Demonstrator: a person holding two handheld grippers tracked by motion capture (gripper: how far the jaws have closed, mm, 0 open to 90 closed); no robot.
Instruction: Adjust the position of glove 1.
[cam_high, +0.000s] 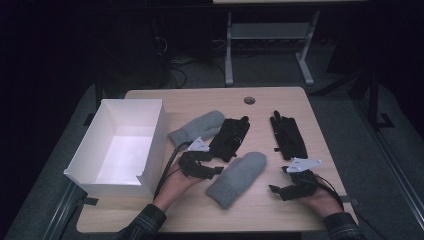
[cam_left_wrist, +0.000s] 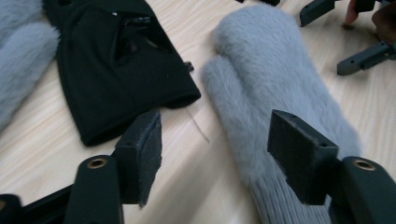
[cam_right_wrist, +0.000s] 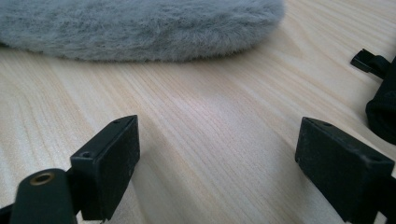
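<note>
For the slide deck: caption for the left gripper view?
Open left hand-held gripper poised over fluffy grey mitten, black fabric glove alongside on wooden table.

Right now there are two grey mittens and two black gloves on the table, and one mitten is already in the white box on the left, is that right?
Not quite. The white box is empty in the high view. Both grey mittens, one near the middle and one farther back, lie on the table, as do the two black gloves.
</note>
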